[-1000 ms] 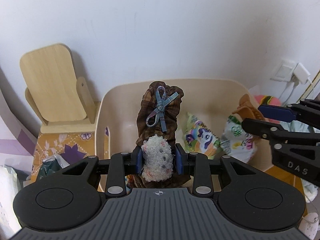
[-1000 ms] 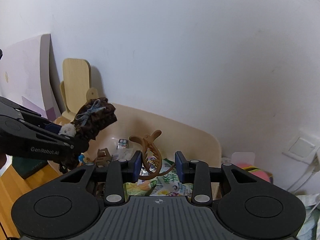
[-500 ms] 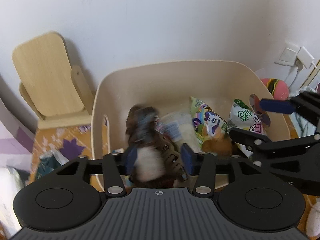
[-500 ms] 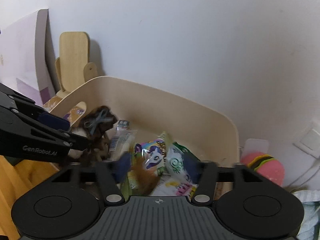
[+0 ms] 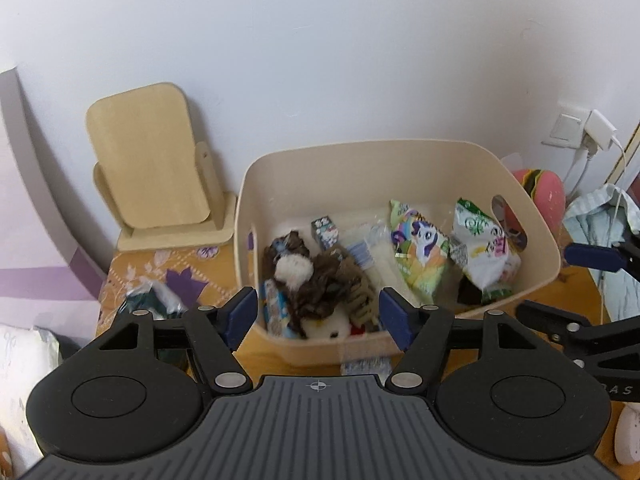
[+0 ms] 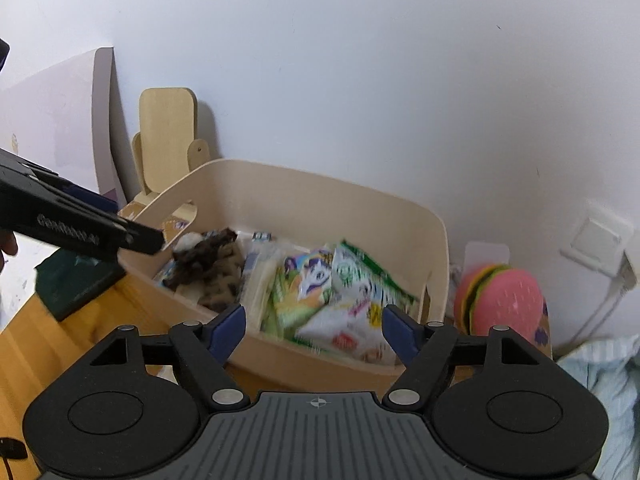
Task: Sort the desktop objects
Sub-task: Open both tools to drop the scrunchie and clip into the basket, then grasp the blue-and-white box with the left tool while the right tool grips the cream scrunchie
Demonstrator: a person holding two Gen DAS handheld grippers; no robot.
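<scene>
A beige bin [image 5: 400,152] stands against the wall. In it lie a brown plaid hair bow with a white pompom [image 5: 304,276], a brown claw clip [image 5: 360,300] and snack packets [image 5: 420,248]. My left gripper [image 5: 316,316] hovers near the bin's front left corner. Its jaws are opening and grip nothing. In the right wrist view, my right gripper [image 6: 314,330] is before the bin [image 6: 320,184], above the packets [image 6: 320,276]. Its jaws are also opening and empty. The bow [image 6: 204,256] lies at the bin's left end, below the left gripper's fingertips [image 6: 136,236].
A wooden stand [image 5: 152,168] leans on the wall left of the bin. A pink burger-shaped toy [image 6: 500,300], a wall socket with a charger [image 5: 580,128] and a light blue cloth [image 5: 608,240] are to the right. A dark green packet [image 5: 152,300] lies at front left.
Both grippers opened and drew back from the bin. The left let go of the plaid bow and the right let go of a tan claw clip; both dropped into the bin.
</scene>
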